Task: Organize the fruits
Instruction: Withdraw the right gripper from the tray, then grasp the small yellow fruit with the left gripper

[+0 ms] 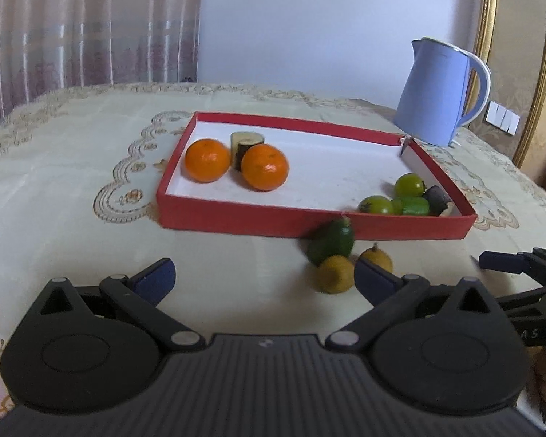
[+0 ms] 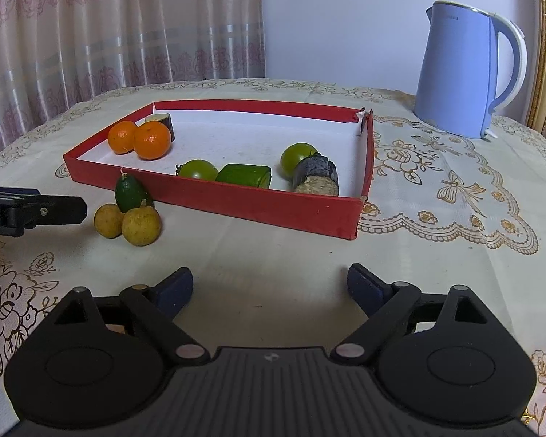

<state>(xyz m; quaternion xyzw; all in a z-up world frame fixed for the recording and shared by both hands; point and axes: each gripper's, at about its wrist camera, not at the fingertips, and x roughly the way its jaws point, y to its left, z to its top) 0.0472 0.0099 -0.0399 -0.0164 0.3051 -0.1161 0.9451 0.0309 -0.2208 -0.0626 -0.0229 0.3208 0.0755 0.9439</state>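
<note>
A red tray (image 1: pixel 236 220) (image 2: pixel 258 204) holds two oranges (image 1: pixel 206 160) (image 2: pixel 152 140), two green tomatoes (image 2: pixel 199 169), a cucumber piece (image 2: pixel 244 175) and two dark eggplant pieces (image 2: pixel 316 175). On the cloth before the tray lie a dark green fruit (image 1: pixel 330 241) (image 2: pixel 129 193) and two yellow-brown fruits (image 1: pixel 335 274) (image 2: pixel 141 224). My left gripper (image 1: pixel 264 278) is open and empty, its right finger beside the yellow fruits. My right gripper (image 2: pixel 269 286) is open and empty over bare cloth.
A blue kettle (image 1: pixel 440 91) (image 2: pixel 466 73) stands at the back right of the table. An embroidered cloth (image 2: pixel 436 182) covers the table. Curtains hang behind on the left. The right gripper's tip shows in the left wrist view (image 1: pixel 509 260).
</note>
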